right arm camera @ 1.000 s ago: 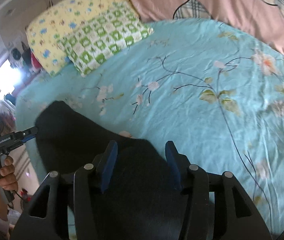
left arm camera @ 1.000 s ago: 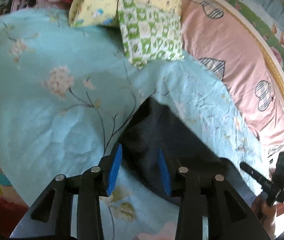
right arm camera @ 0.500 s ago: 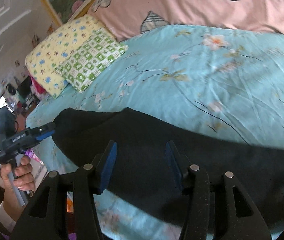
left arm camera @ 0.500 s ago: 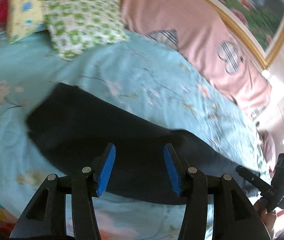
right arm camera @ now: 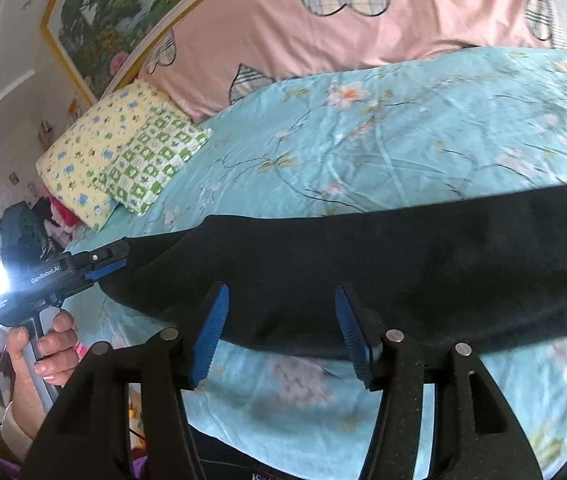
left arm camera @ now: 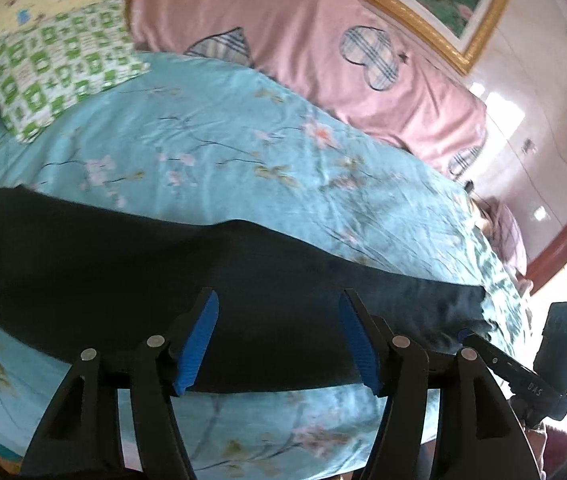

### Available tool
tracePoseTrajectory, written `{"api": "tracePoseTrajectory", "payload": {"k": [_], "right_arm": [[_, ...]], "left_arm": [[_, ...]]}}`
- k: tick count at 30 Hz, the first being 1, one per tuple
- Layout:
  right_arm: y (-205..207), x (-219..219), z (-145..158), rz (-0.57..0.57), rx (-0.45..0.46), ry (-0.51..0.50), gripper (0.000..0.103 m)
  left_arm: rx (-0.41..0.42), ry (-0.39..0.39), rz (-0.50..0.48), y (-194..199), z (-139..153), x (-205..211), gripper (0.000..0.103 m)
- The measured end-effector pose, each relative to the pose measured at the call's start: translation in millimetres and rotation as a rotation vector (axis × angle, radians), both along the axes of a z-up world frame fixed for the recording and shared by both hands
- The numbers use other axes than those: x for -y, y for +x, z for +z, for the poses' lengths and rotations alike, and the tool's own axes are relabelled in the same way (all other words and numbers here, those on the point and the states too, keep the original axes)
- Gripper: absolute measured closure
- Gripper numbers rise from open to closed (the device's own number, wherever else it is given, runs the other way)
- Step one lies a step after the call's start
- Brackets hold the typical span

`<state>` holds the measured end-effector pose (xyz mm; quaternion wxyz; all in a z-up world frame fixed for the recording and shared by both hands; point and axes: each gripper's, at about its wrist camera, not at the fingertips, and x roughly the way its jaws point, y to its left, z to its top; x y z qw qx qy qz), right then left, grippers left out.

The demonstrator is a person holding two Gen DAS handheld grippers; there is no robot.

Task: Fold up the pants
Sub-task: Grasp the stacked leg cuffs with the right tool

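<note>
The pants (right arm camera: 363, 264) blur at their right end, its edge unreadable.

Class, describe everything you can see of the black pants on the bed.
The black pants look like soft, matte, dark fabric. They lie flat as one long narrow band across the turquoise floral bedsheet, apparently doubled lengthwise, near the bed's front edge. One end is blurred and shows pale flecks. The left gripper and right gripper sit at opposite ends, both open, and neither clamps the cloth.
</note>
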<state>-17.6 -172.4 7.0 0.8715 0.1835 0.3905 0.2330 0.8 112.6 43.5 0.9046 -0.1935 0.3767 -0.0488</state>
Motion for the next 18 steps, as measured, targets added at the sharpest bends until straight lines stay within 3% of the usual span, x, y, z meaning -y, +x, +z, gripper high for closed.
{"api": "tracePoseTrajectory", "payload": {"k": [18], "right_arm": [[-39.1, 96.6, -15.7, -0.340, -0.081, 0.046, 0.042]], "left_arm": [[-0.041, 0.033, -0.301, 81.3, 1.6, 122.7, 0.038]]}}
